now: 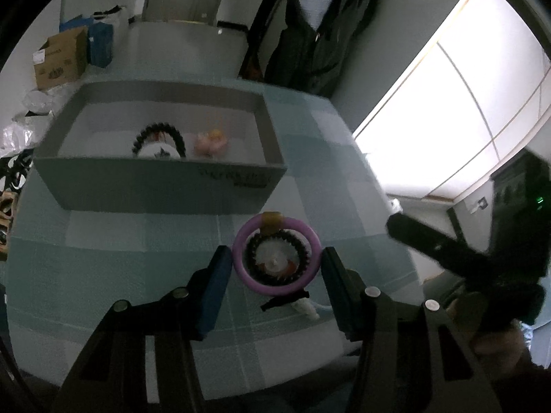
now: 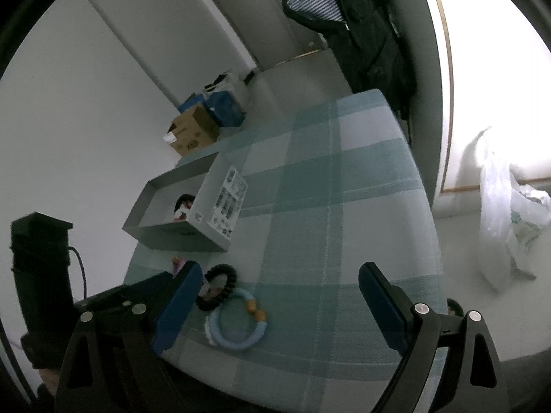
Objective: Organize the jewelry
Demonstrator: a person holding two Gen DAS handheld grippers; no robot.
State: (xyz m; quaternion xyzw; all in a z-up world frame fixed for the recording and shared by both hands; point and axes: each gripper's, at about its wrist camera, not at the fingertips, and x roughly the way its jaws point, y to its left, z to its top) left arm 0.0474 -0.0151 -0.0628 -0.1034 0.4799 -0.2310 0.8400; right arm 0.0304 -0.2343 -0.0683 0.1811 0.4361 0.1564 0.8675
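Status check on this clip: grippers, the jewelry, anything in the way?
Left gripper shut on purple bracelet. Right gripper open, empty. Black bead bracelet and blue bracelet on tablecloth. Path to gray box clear.

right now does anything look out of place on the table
Yes: a blue bracelet and a black bead bracelet lie loose on the tablecloth, outside the grey box.

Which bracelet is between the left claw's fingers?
The purple bracelet with the orange bead, with a black beaded one lying inside its ring. The light blue bracelet lies on the cloth by the right claw; another black one is in the grey box.
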